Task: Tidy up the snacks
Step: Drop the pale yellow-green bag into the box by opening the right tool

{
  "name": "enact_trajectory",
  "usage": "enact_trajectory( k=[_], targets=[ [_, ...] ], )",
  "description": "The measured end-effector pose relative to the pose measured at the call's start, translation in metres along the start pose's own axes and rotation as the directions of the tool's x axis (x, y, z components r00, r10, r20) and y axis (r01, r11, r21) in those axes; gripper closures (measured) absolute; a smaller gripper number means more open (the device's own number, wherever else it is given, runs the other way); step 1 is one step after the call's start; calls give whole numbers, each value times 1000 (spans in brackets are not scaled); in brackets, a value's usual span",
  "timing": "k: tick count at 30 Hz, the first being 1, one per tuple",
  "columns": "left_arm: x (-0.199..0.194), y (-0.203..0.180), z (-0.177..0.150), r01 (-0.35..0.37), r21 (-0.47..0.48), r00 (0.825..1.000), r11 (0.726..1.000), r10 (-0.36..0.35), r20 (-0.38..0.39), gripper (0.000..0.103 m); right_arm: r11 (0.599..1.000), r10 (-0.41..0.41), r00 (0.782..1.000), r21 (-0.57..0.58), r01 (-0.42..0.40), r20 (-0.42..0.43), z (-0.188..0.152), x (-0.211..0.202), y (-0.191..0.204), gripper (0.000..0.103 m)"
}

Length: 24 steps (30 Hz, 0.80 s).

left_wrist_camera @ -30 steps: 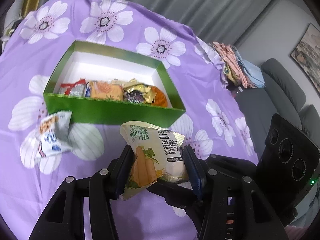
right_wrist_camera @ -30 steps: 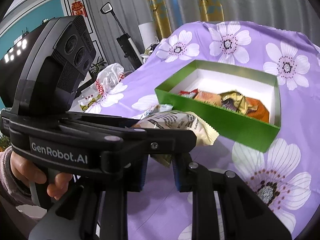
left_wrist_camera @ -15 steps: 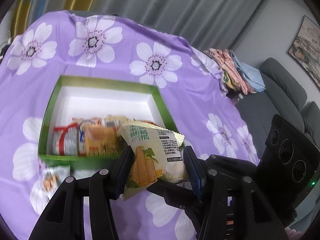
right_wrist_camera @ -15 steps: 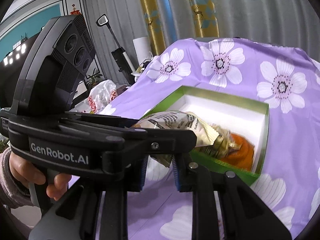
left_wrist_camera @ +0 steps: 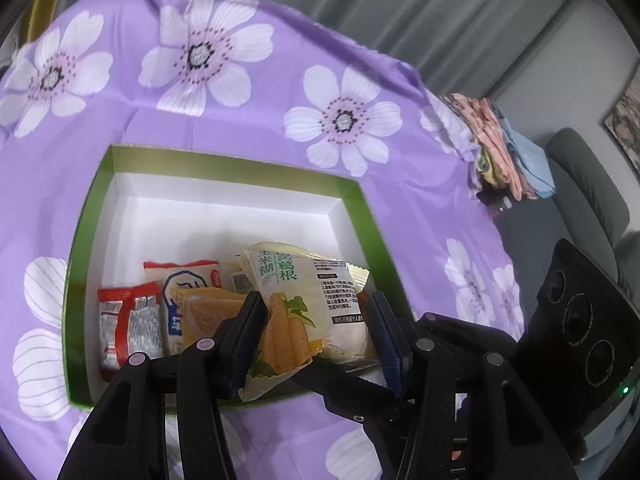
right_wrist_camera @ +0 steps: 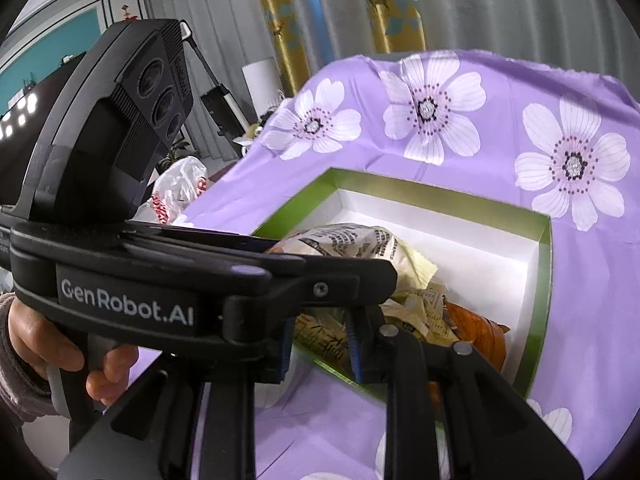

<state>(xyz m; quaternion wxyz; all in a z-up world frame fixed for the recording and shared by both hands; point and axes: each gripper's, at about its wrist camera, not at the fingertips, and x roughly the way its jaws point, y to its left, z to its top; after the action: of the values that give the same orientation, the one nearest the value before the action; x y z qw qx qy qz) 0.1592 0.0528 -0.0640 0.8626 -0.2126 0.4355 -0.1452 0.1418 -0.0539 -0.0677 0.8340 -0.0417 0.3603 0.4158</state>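
Observation:
My left gripper (left_wrist_camera: 316, 320) is shut on a cream and green snack packet (left_wrist_camera: 304, 300) and holds it over the near half of the green box (left_wrist_camera: 240, 164), above the snacks inside. The box has a white inside and holds a red packet (left_wrist_camera: 126, 324), a white and blue packet (left_wrist_camera: 188, 284) and an orange packet (left_wrist_camera: 208, 312). In the right wrist view the held packet (right_wrist_camera: 344, 240) hangs over the box (right_wrist_camera: 544, 280), with a gold wrapper (right_wrist_camera: 424, 308) and an orange packet (right_wrist_camera: 476, 332) below. My right gripper (right_wrist_camera: 320, 344) is slightly apart and empty, just before the box's near wall.
The box sits on a purple cloth with white flowers (left_wrist_camera: 340, 120). A pile of folded clothes (left_wrist_camera: 504, 148) and a grey sofa (left_wrist_camera: 588, 196) lie to the right. A plastic bag (right_wrist_camera: 176, 188) lies off the table's left edge.
My left gripper has carried the packet forward from in front of the box to over its inside. My right gripper has moved forward toward the box too.

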Motion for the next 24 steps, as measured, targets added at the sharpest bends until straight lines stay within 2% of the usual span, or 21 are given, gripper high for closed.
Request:
enact_trajectory(
  k=[3,4,5,7,9,10,13,17,24],
  targets=[
    [8,12,4,-8,-38,1000,999,8,-11,50,1000,-19,999,4,19,-32,2,13,-4,76],
    [10,19,5,-10,-62,1000,998,10,-15,44,999,-32,999,6,32,-37,3,16,-4,75],
    [11,23,6,-17,-78,1000,997,15,-21,32,999,-39,998,8,39,-40,3,17,-5,73],
    [11,33,6,-60,-100,998,993,57,-32,21,999,-43,999,26,44,-26,2,13,-7,68],
    [5,41,6,-86,-110,996,990,84,-23,21,998,-43,999,45,43,-3,0,6,-9,48],
    [-1,47,5,-90,-124,996,988,89,-16,21,998,-49,999,52,48,10,-1,0,-10,46],
    [-20,59,4,-106,-145,994,984,108,6,20,997,-58,998,57,56,23,-7,-13,-11,44],
    [-50,71,-7,-169,-148,984,974,176,36,19,996,-66,997,66,63,41,-17,-32,-9,40],
    [-90,96,-48,-216,-205,972,955,231,53,18,994,-59,997,90,55,40,-36,-48,0,34]
  ],
)
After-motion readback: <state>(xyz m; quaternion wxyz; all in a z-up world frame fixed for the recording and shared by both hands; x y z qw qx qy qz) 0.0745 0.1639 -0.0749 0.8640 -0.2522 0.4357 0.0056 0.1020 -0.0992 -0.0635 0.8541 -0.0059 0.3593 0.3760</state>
